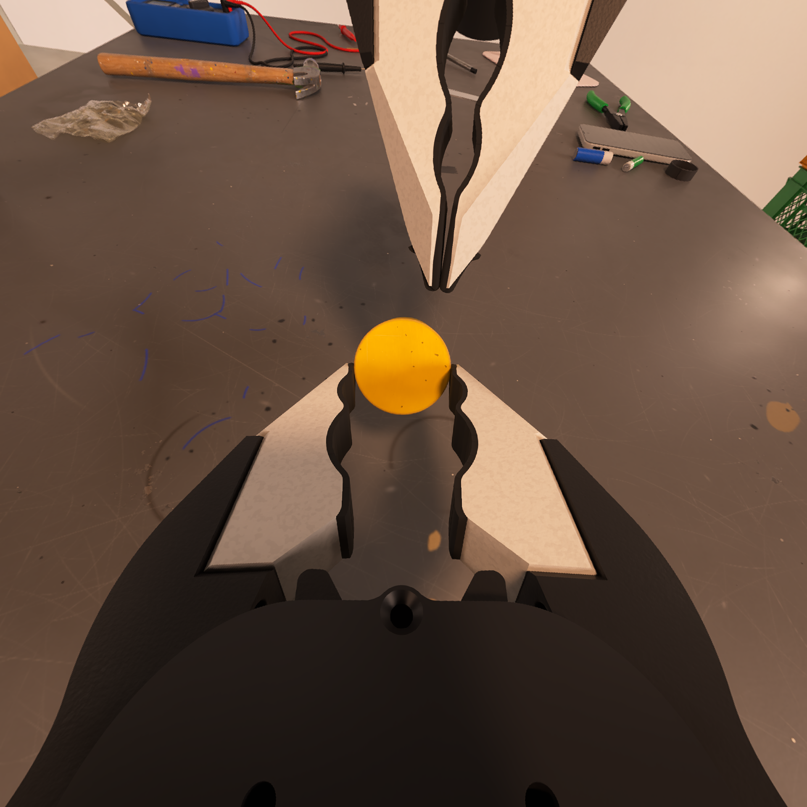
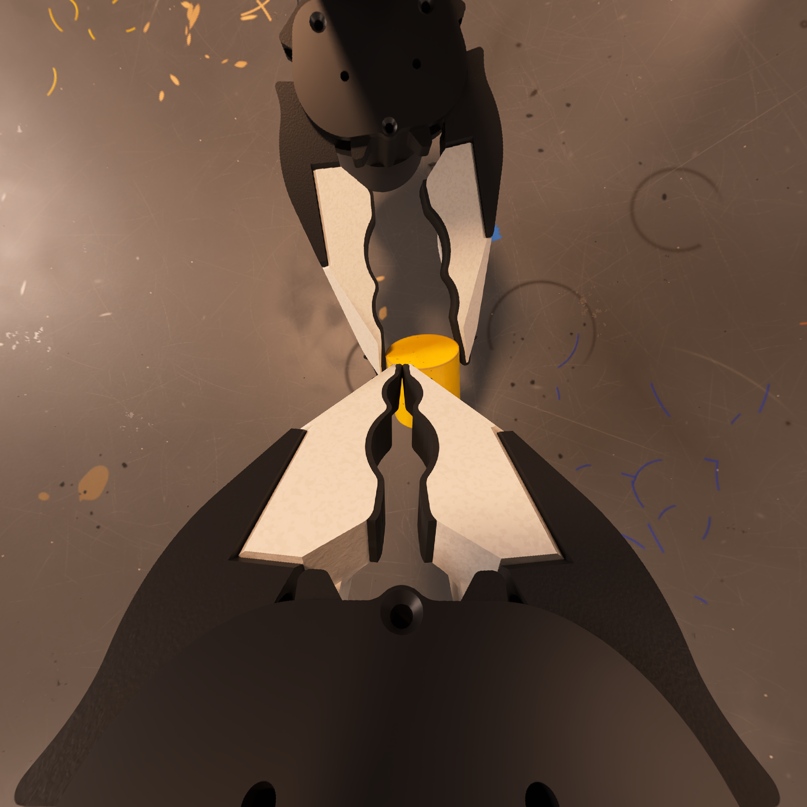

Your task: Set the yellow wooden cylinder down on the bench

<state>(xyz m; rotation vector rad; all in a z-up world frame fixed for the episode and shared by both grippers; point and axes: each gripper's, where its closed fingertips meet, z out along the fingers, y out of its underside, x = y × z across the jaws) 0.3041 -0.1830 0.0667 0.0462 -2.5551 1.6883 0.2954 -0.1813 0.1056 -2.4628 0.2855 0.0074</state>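
Left hand-held gripper is pinching the yellow wooden cylinder; right hand-held gripper, pressed together, is hovering at twelve o'clock. Lowering level onto the bench before releasing looks wise.

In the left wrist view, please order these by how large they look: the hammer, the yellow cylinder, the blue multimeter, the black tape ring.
1. Hammer, longest across the view.
2. Blue multimeter, partly cut off at the top edge.
3. Yellow cylinder; it is much nearer the camera, so its rank against the multimeter is unsure.
4. Black tape ring.
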